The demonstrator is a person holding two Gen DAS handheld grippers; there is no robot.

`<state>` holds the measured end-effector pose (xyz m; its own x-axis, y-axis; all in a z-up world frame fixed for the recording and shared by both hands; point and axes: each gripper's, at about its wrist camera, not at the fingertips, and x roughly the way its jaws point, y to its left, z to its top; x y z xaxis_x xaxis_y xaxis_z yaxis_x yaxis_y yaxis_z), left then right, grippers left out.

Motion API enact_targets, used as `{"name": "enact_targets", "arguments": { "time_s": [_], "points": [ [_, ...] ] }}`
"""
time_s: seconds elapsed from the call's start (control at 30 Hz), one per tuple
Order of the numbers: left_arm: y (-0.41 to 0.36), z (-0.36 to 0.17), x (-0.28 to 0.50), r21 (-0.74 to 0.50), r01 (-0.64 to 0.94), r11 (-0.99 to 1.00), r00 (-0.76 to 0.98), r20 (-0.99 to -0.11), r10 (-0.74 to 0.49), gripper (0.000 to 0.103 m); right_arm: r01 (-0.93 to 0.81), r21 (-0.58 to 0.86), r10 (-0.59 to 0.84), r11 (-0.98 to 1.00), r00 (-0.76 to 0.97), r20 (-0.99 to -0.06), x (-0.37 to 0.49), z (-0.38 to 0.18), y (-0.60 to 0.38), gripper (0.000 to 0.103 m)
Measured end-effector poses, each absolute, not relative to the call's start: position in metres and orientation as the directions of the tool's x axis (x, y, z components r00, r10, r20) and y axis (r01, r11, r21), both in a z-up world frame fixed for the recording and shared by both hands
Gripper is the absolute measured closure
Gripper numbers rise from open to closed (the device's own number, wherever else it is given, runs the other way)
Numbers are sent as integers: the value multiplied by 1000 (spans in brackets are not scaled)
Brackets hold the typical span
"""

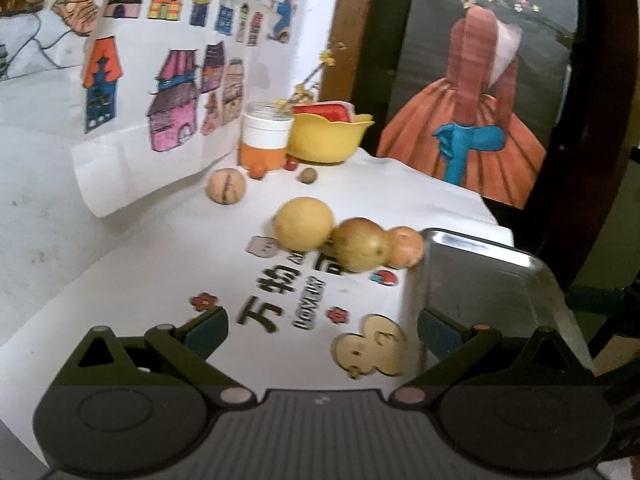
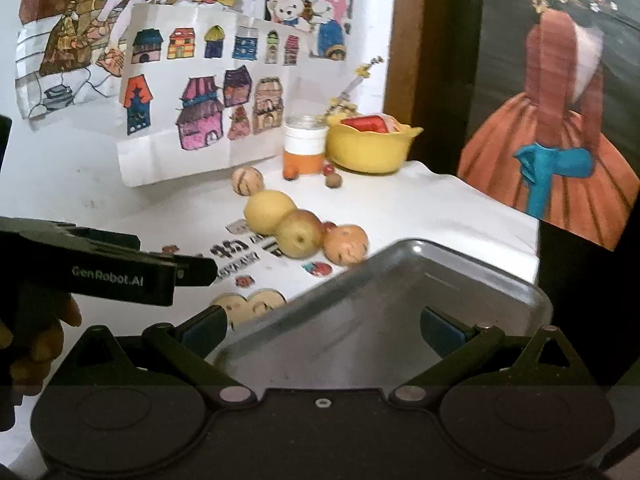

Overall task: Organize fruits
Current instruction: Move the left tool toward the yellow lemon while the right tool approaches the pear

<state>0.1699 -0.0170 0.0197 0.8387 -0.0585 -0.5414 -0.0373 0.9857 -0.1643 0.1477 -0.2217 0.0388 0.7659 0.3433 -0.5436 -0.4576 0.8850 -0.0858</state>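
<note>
Bench [image 1: 400, 188], white cloth cover with printed characters and cartoon motifs. Metal tray [image 1: 480, 280], rectangular with rounded corners, nothing in it, at 4 o'clock of the bench top by the near right edge. Fruits, three in a touching row just at 10 o'clock of the tray: yellow round fruit [image 1: 303, 224] at the far left end, yellow-green pear-like fruit [image 1: 360, 245] in the middle, orange fruit [image 1: 406, 246] at the right end, just beside the tray rim. Tan round fruit with dark streak [image 1: 226, 186] alone at 11 o'clock of the row, near a curled sheet of house drawings [image 1: 160, 92]. Three small round items, two reddish and one brown [image 1: 308, 176], near the base of a jar [image 1: 266, 140] with white band and orange lower part. Yellow bowl [image 1: 328, 138] at 3 o'clock of the jar, red item inside. Left hand-held gripper [image 1: 320, 334], fingers spread wide, holding nothing, above the printed cloth at 9 o'clock of the tray. Right hand-held gripper [image 2: 324, 326], fingers spread wide, holding nothing, above the tray's near corner; in its view the left unit enters from 9 o'clock, held by a person's hand [image 2: 38, 336].
</note>
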Motion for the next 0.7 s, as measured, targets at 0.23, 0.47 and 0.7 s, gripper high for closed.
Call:
{"name": "enact_targets", "arguments": {
  "time_s": [0.23, 0.47, 0.7],
  "points": [
    [8, 19, 184, -158, -99, 983, 827, -562, -7, 0, -506, -130, 359, 853, 748, -558, 171, 40, -202, 1],
    [26, 13, 198, -160, -140, 977, 802, -597, 17, 0, -544, -171, 365, 821, 732, -575, 192, 35, -188, 1],
    [33, 16, 216, -142, -133, 981, 788, -615, 18, 0, -616, -234, 401, 752, 710, -579, 214, 35, -168, 1]
  ]
}}
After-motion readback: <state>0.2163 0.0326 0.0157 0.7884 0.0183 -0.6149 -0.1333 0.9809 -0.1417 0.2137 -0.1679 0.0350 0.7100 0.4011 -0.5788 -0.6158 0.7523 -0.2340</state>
